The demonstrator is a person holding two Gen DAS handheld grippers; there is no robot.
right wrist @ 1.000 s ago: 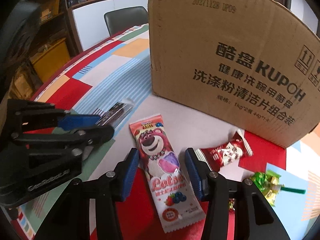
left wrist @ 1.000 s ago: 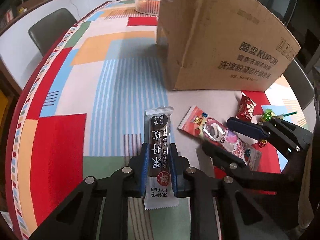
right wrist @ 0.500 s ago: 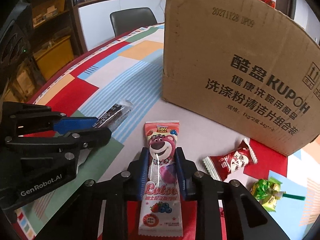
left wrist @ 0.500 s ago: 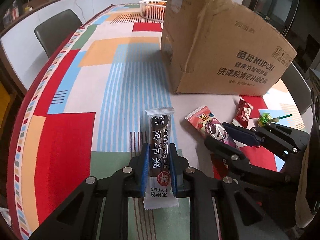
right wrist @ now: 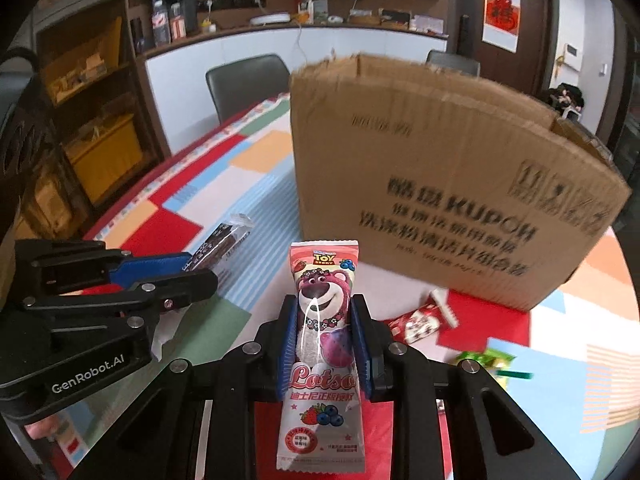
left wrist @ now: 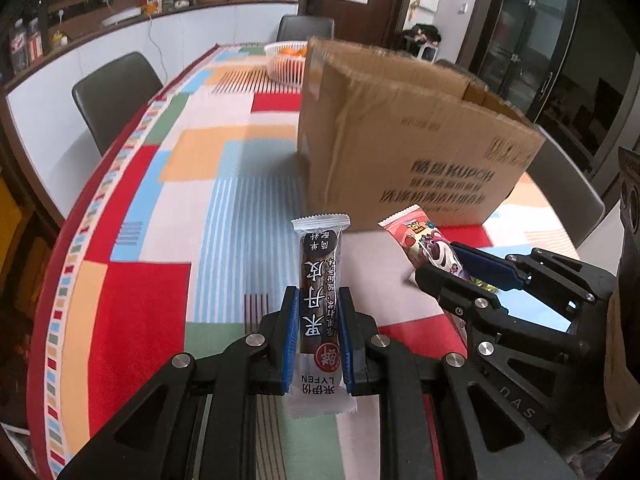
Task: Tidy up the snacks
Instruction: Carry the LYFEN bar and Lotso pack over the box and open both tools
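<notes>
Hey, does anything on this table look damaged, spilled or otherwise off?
Only the brown cardboard box: its top edge is ragged and torn near the left corner. Nothing looks spilled; the red-and-white candy wrapper simply lies loose beside it.

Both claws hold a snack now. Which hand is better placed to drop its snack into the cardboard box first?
Probably the right. The right claw grips the pink Lotso packet directly facing the cardboard box. The left claw, holding the dark snack bar, faces the box's corner.
</notes>
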